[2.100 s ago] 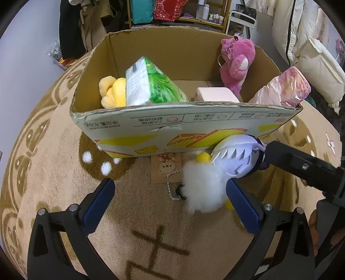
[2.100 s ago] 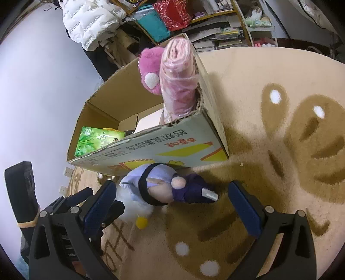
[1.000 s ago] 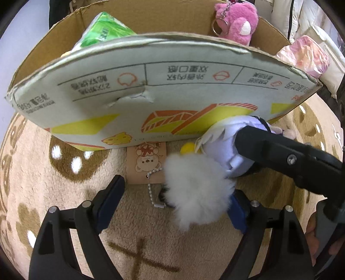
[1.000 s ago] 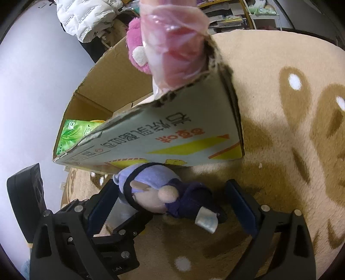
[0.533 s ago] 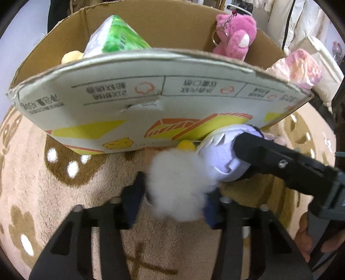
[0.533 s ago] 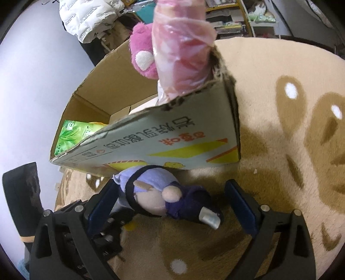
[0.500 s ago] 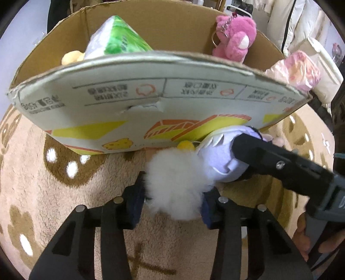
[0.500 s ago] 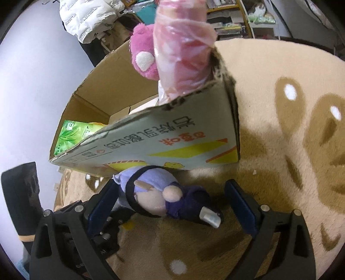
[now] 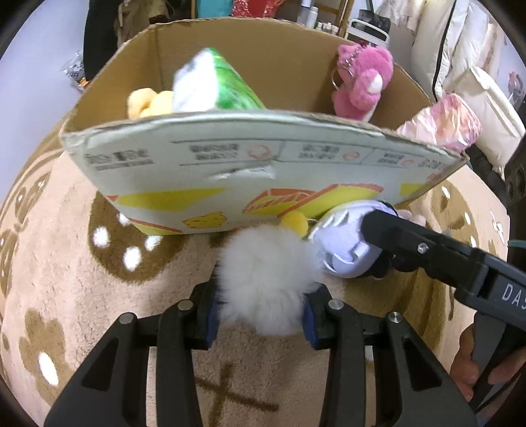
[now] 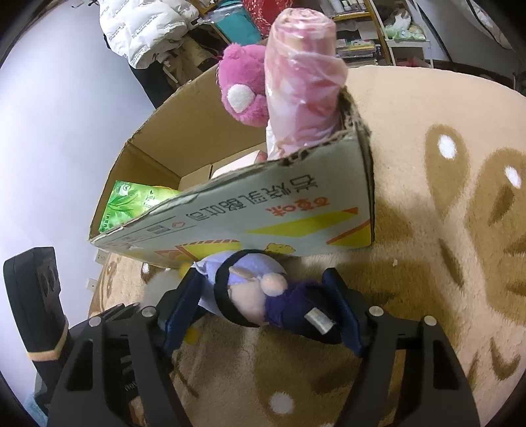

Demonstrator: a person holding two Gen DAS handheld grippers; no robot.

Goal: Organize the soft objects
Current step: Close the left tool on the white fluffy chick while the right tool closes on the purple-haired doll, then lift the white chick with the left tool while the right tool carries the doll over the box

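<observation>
two toys sit on the rug (image 9: 82, 295) against the cardboard box (image 9: 230, 170), each gripped: my left jaws (image 9: 259, 312) squeeze the white fluffy plush (image 9: 263, 279), my right jaws (image 10: 263, 312) clamp the lavender doll (image 10: 256, 295). next, i judge, both lift over the wall. inside: green tissue pack (image 9: 213, 85), pink bear (image 9: 361, 82), pink roll (image 10: 302, 82), yellow plush (image 9: 148, 101).

A beige patterned rug (image 9: 82, 295) lies below cluttered shelves (image 10: 378, 36) and a white jacket (image 10: 144, 29).
</observation>
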